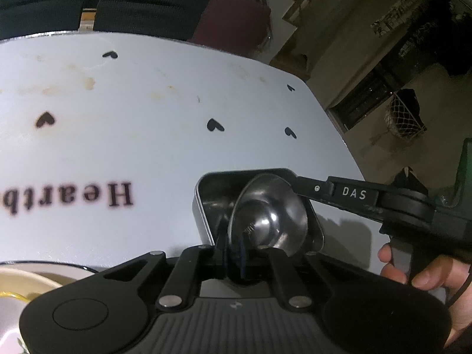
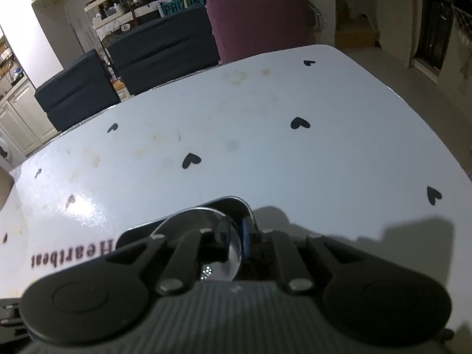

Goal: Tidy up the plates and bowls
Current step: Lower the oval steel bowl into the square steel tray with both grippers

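White table top point(image 1: 147, 147) scattered with small black hearts and dark "Heartbeat" lettering, marked by yellowish-brown stains. Shiny silver steel bowl point(image 1: 271, 215) inside a silver rectangular tin point(image 1: 203, 206). Black grippers with grey ribbed bodies. Dark blue-grey chairs point(image 2: 165, 50), one maroon chair point(image 2: 259, 17).

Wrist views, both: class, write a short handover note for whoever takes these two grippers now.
Left gripper: shut at the near edge of the round shiny steel bowl and the dark rectangular metal tin; which one it pinches is unclear.
Right gripper: astride the bowl's opposite rim; grip unclear.
Things: bowl tilted inside the tin on the white heart-print table; cream dish at the left.
Done: bowl in tin.
Left: probably settle it flat, release.
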A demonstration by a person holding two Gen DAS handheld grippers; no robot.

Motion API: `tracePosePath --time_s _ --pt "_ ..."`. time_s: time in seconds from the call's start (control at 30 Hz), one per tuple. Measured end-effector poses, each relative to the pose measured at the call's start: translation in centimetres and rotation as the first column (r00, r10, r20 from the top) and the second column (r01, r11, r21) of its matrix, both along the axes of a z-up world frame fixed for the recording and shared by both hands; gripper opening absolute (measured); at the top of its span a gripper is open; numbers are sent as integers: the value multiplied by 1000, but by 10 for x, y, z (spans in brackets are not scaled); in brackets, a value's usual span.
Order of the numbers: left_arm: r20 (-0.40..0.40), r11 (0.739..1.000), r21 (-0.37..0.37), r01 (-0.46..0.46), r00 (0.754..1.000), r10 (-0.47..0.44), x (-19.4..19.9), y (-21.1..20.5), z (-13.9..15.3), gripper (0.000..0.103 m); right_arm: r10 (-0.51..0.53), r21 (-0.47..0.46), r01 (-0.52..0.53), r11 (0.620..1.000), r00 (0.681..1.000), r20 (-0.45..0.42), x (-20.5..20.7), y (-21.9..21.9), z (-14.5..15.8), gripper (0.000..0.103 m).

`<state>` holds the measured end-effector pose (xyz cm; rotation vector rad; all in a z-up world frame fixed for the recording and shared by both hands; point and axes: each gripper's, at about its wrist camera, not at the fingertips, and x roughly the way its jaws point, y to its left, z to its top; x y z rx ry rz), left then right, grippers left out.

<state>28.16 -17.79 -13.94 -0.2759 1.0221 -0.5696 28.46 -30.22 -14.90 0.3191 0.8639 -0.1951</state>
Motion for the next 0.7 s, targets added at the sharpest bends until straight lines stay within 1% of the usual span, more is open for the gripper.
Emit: tracePosePath --time_s 0.1,0.17,0.27,0.33,0.43,0.53,0.63,0.7 --pt "3 1000 -19 -8 1000 8 2 3 6 10 1 18 -1 1000 1000 24 -5 -1 4 21" --pt "7 999 -34 -15 1000 15 4 6 10 11 4 24 -5 1000 999 34 -7 -2 9 23" --pt "21 998 -43 -36 999 37 7 12 17 19 16 16 -17 1000 998 58 -12 -4 18 25" --pt "28 998 -40 -58 998 59 10 17 19 19 17 6 -18 1000 998 67 -16 -8 22 27" --pt "24 996 -32 -88 996 89 16 23 17 19 20 -14 -20 1000 999 48 -23 -14 25 27" --pt "22 995 -11 -102 995 102 21 23 12 20 55 -32 -55 998 998 -6 -28 -18 24 27" --pt "11 994 3 -105 994 105 26 19 5 21 84 -37 -86 996 995 -46 -35 -21 22 27" --pt "3 995 3 -100 995 100 28 15 1 21 85 -44 -88 995 995 -61 -38 -24 21 27"
